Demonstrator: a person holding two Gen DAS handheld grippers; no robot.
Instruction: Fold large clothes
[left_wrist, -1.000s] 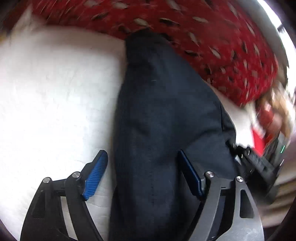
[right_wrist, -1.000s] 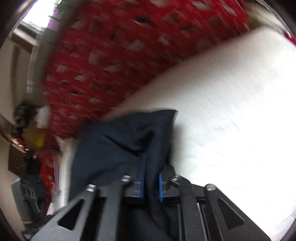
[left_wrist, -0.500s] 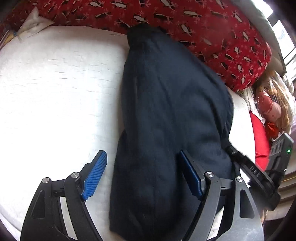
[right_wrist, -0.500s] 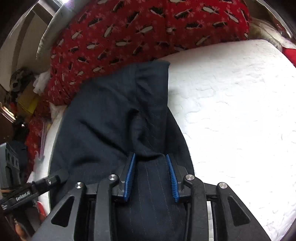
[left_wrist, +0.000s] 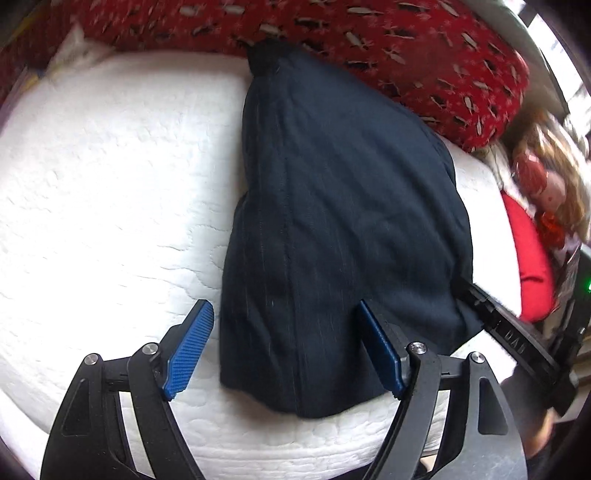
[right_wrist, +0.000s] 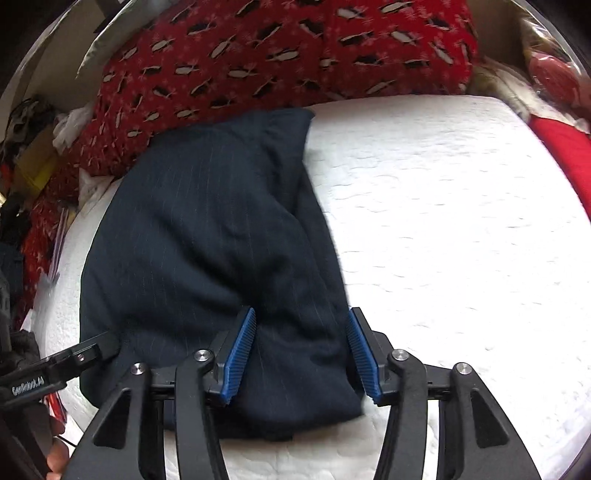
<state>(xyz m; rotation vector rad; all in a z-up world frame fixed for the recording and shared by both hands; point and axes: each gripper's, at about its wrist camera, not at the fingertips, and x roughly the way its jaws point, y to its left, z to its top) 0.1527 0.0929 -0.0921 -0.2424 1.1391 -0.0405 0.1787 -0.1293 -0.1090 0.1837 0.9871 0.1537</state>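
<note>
A dark navy pinstriped garment (left_wrist: 332, 229) lies folded lengthwise on the white quilted mattress (left_wrist: 103, 192); it also shows in the right wrist view (right_wrist: 207, 251). My left gripper (left_wrist: 284, 343) is open, its blue pads either side of the garment's near left end, not gripping. My right gripper (right_wrist: 301, 350) is open just above the garment's near right end, its jaws apart with cloth lying between them. The right gripper's finger shows in the left wrist view (left_wrist: 509, 332), and the left gripper's finger shows in the right wrist view (right_wrist: 55, 369).
A red penguin-print duvet (right_wrist: 280, 55) is bunched along the far side of the mattress (right_wrist: 461, 229). A doll and a red cushion (left_wrist: 532, 254) lie off the right edge. Clutter (right_wrist: 29, 147) sits beyond the left edge.
My right gripper was shut on the garment's end, laid it down on the mattress and opened. The garment now lies flat. My left gripper stayed open and drew back slightly.
</note>
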